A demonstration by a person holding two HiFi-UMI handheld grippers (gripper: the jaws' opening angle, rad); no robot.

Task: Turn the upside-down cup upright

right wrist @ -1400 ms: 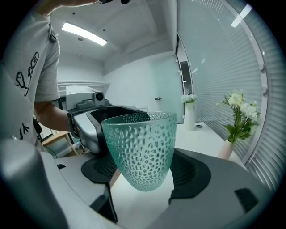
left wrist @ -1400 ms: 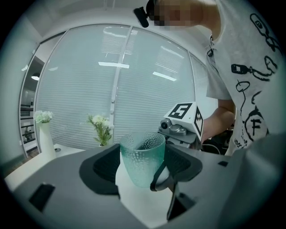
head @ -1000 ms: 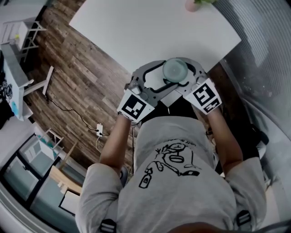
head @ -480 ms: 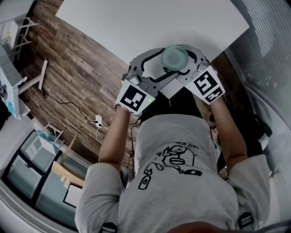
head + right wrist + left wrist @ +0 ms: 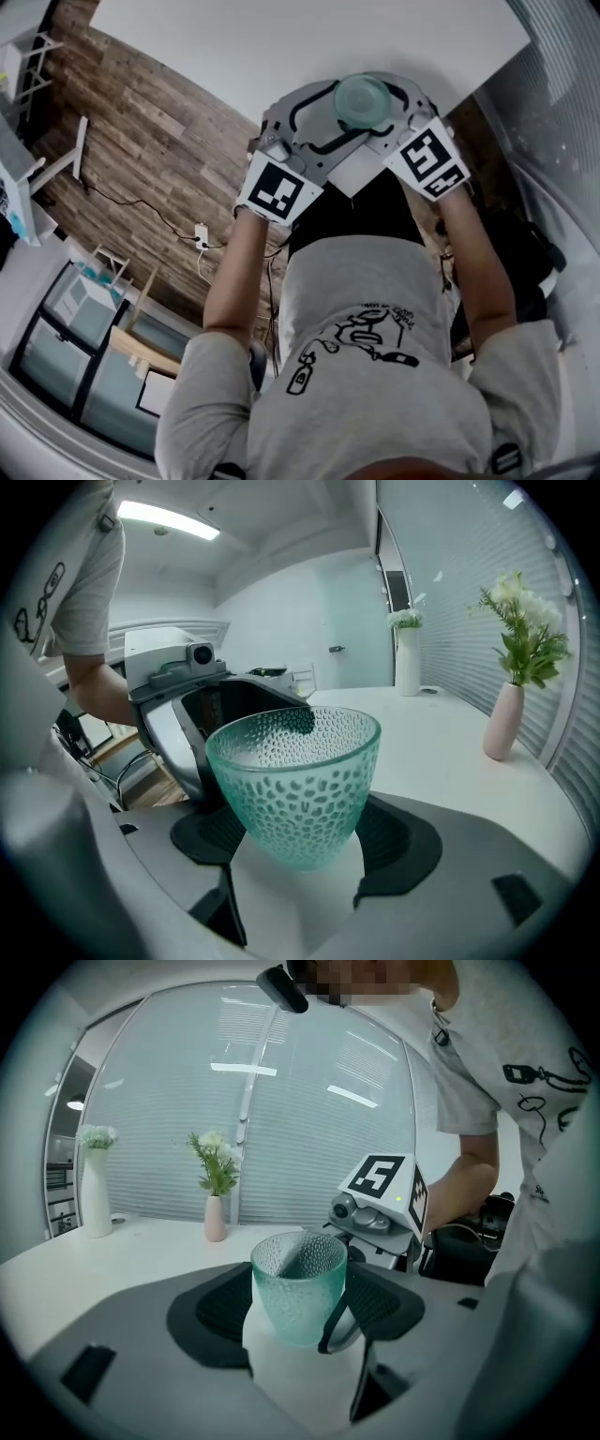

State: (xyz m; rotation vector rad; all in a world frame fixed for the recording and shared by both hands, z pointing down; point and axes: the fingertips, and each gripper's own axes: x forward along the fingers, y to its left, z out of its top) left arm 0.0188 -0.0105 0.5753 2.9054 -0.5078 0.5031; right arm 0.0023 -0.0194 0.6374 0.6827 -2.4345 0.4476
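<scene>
While both claws are closed on it, the cup [image 5: 295,780] stands mouth-up over the near corner of the surface [image 5: 234,47].
Your left claw [image 5: 298,1321] and right claw [image 5: 298,850] each press their pads on the cup's lower wall, facing one another across it; whether its base touches the surface cannot be confirmed. The turn looks done, leaving the set-down. Hold the rim level, bring the cup further in from the surface's edge, seat the base flat, then open one claw at a time and withdraw straight back.

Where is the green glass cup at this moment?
In the head view, the cup is upright between the left gripper and right gripper, above the table's near edge.
</scene>
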